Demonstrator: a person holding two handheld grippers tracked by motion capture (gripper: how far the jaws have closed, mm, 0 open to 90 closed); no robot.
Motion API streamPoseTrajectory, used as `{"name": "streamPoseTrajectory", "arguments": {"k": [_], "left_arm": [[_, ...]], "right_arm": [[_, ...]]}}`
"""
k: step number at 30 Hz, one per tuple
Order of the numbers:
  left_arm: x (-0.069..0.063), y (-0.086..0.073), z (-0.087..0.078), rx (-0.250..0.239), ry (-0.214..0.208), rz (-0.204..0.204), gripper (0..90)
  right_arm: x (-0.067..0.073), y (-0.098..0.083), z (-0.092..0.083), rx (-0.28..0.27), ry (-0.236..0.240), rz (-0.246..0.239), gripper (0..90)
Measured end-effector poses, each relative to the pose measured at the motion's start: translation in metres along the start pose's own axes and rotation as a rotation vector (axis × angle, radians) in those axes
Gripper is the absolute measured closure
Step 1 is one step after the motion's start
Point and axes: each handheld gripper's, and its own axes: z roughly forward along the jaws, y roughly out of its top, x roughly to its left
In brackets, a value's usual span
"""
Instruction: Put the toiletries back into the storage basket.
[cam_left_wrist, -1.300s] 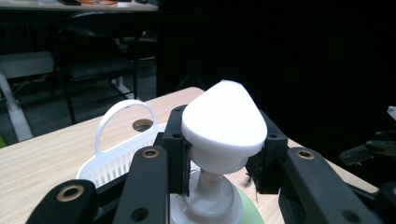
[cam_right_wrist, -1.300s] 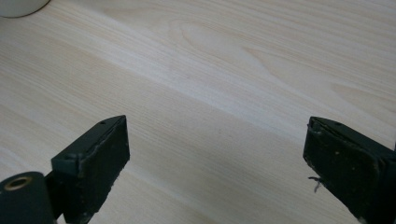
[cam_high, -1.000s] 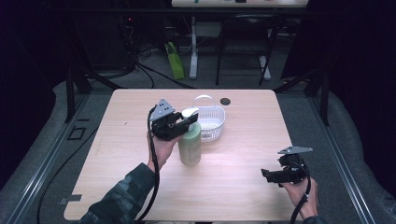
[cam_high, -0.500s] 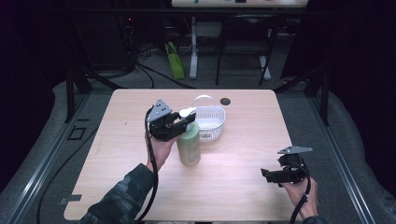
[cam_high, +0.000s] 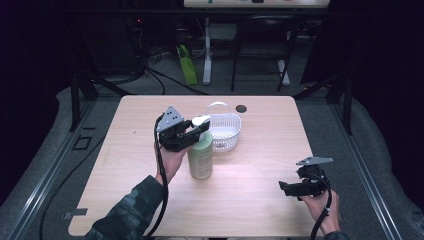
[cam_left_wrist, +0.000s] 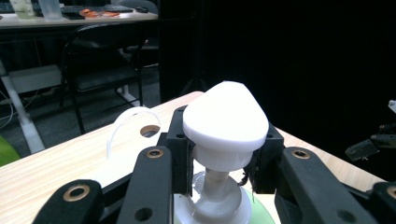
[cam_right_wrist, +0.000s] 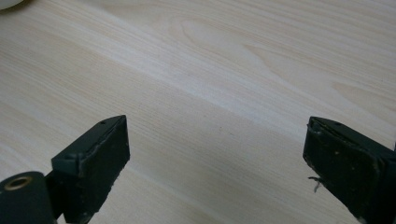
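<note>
Left claw (cam_high: 196, 131) is gripping the white pump (cam_left_wrist: 225, 122) of the green bottle (cam_high: 200, 158), standing just near of the basket (cam_high: 225, 132). Right claw (cam_right_wrist: 217, 172) is hanging wide open, empty, over the table (cam_high: 260, 150) at near right.

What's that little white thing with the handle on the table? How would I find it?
Start at the wooden table and look toward its far edge, near the middle. Just behind the green pump bottle that the left gripper clamps stands a basket. It alone is white, slotted and has an arched handle.
</note>
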Motion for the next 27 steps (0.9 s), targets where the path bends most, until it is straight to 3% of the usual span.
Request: {"name": "streamPoseTrajectory", "arguments": {"k": [27], "left_arm": [[-0.002, 0.027, -0.014, -0.011, -0.017, 0.022, 66.9]], "right_arm": [[0.000, -0.001, 0.001, 0.008, 0.003, 0.001, 6.5]]}}
